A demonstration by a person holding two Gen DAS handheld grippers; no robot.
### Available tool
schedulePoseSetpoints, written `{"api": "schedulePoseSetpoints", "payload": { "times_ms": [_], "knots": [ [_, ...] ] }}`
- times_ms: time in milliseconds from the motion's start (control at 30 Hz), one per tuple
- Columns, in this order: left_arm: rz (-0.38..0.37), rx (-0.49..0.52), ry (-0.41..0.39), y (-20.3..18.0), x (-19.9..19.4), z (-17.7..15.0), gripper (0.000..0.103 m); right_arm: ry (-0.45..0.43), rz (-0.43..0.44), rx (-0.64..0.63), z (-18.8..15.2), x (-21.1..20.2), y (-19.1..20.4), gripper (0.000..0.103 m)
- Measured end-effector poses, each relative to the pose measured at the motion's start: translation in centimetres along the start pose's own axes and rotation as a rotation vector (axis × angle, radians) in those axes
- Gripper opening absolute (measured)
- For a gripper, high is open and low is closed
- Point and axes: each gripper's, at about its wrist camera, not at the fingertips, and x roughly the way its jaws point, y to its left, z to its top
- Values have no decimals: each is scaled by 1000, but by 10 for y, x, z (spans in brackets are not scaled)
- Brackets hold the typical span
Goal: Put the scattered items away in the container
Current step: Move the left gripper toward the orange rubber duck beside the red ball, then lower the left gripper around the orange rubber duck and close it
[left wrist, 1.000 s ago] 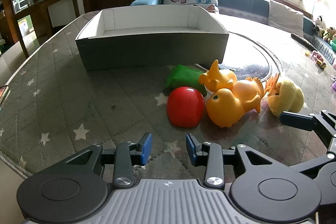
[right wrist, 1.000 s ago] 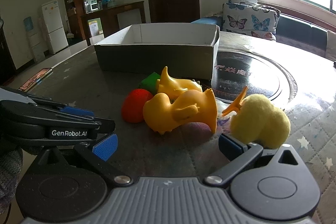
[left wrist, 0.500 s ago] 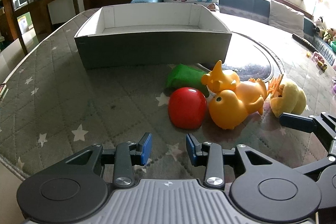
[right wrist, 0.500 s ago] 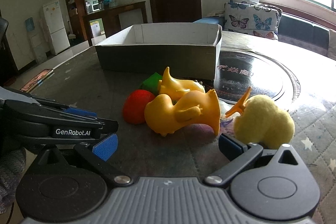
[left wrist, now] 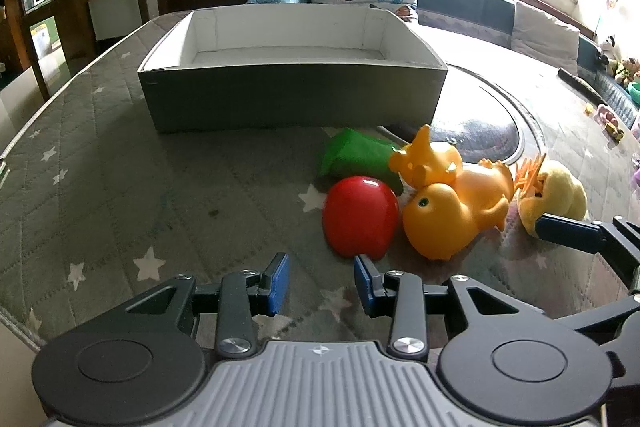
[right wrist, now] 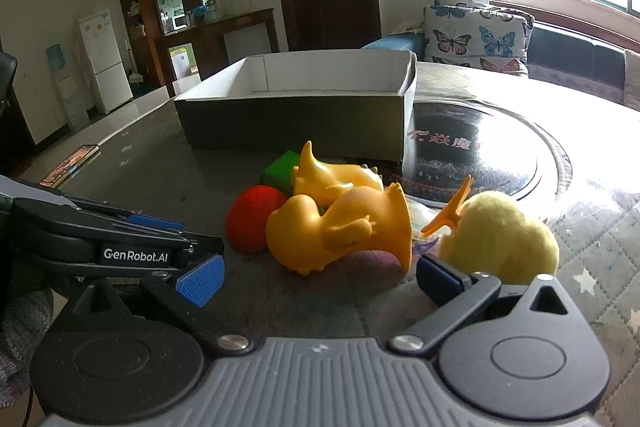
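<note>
Left wrist view is centred low on the left gripper [left wrist: 320, 283], whose jaws are parted with nothing between them, and they are aimed just short of the red ball [left wrist: 360, 217] at centre right of the frame. The toys are seen bunched together rather than spread: a green block [left wrist: 354, 157] behind the ball, an orange dinosaur toy [left wrist: 430, 159] leaning on an orange rubber duck [left wrist: 444, 223], and a yellow plush chick [left wrist: 560, 193] at the right edge. The cardboard box [left wrist: 288, 99] is placed just behind the pile at upper centre, open-topped and seemingly empty, so a short carry is judged to be all that each toy needs. Nothing is judged to have been tidied yet.

In the right wrist view the right gripper [right wrist: 320, 275] is shown with jaws spread wide and empty, the right-hand one close against the chick [right wrist: 500, 239], which is likely the intended pick. This view reveals what the other hides: a purple item [right wrist: 372, 261] tucked under the duck [right wrist: 336, 231], the box's [right wrist: 296, 123] right corner, and the left gripper [right wrist: 120, 247] from the side at lower left. The left view alone shows the box floor and the ball's full outline on the tabletop [left wrist: 120, 187]
</note>
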Motion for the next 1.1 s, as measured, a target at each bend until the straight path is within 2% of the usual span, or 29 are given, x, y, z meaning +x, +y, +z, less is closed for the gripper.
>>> {"api": "schedulePoseSetpoints", "payload": {
  "times_ms": [333, 667, 1100],
  "knots": [
    [-5, -20, -4, 11, 0, 10, 39, 2, 0, 3, 6, 6, -4, 103],
    [-89, -8, -12, 4, -8, 18, 39, 7, -6, -23, 11, 15, -12, 103],
    [-167, 29, -3, -12, -12, 26, 39, 16, 40, -84, 15, 24, -12, 103]
  ]
}}
